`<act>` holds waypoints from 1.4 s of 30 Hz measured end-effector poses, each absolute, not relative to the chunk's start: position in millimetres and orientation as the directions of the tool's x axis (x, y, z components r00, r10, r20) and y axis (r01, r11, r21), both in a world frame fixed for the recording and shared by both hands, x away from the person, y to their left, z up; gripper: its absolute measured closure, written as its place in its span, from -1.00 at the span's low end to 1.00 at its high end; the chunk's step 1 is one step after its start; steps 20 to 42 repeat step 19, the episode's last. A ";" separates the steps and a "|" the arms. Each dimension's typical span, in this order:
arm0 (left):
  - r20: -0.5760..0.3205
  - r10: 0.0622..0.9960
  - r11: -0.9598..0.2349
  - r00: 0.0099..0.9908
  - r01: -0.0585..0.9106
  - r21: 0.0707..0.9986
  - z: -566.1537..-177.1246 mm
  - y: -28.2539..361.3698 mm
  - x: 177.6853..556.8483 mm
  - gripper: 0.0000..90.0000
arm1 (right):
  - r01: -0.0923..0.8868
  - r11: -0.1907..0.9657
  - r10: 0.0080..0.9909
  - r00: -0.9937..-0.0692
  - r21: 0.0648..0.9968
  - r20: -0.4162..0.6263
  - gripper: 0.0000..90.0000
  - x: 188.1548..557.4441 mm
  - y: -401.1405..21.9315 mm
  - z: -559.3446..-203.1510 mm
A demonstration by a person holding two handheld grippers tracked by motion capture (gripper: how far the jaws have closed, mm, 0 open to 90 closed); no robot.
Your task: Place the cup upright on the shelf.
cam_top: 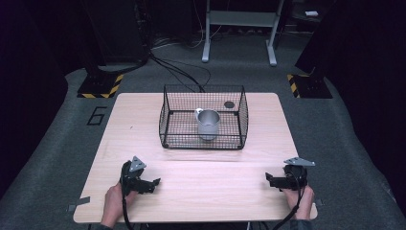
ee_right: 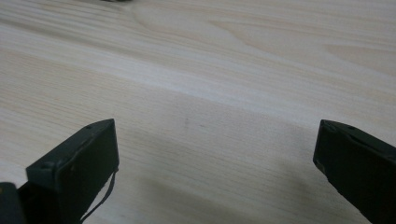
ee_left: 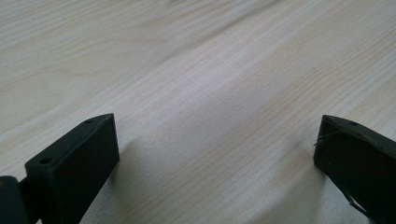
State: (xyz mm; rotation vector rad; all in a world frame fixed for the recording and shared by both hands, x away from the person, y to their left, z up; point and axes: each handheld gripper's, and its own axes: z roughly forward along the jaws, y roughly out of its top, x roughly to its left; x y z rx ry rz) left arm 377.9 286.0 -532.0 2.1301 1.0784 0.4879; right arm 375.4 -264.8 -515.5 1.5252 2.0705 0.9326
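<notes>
High view: one wooden counter (cam_top: 191, 191); one black wire basket (cam_top: 168, 120) near its far edge, holding one upright metal mug (cam_top: 208, 123); left gripper (cam_top: 155, 183) and right gripper (cam_top: 269, 179) at the near corners.
Left gripper view: fingers (ee_left: 84, 158) spread wide, empty, above bare counter (ee_left: 210, 70).
Right gripper view: fingers (ee_right: 84, 158) spread wide, empty, counter (ee_right: 210, 70) beneath.

Table (cam_top: 191, 191): pale wood, fine streaky grain.
Basket (cam_top: 203, 120): black wire, small square mesh.
Cup (cam_top: 208, 123): plain silver-grey metal.
Left gripper (cam_top: 154, 184): black, with a grey plate on top.
Right gripper (cam_top: 269, 179): black, grey plate too.
Floor (cam_top: 48, 158): dark grey, with a black "6".
Stand bases (cam_top: 100, 86): yellow-and-black hazard stripes.
</notes>
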 end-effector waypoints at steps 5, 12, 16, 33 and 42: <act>0.022 0.811 -0.417 0.584 0.552 0.722 -532.0 286.0 377.9 -1.00 | 0.682 0.177 0.950 -0.308 0.710 0.059 -1.00 381.8 -267.6 -526.8; 0.021 0.811 -0.417 0.584 0.552 0.722 -532.0 286.0 377.9 -1.00 | 0.663 0.208 0.952 -0.306 0.719 0.007 -1.00 383.5 -263.4 -530.0; 0.022 0.811 -0.417 0.584 0.552 0.722 -532.0 286.0 377.9 -1.00 | 0.663 0.208 0.951 -0.309 0.719 0.009 -1.00 383.5 -263.7 -529.9; 0.021 0.811 -0.417 0.584 0.552 0.722 -532.0 286.0 377.8 -1.00 | 0.662 0.216 0.950 -0.313 0.718 0.003 -1.00 383.4 -264.2 -529.9; 0.021 0.811 -0.417 0.584 0.552 0.722 -532.0 286.0 377.8 -1.00 | 0.662 0.216 0.950 -0.313 0.718 0.003 -1.00 383.4 -264.2 -529.9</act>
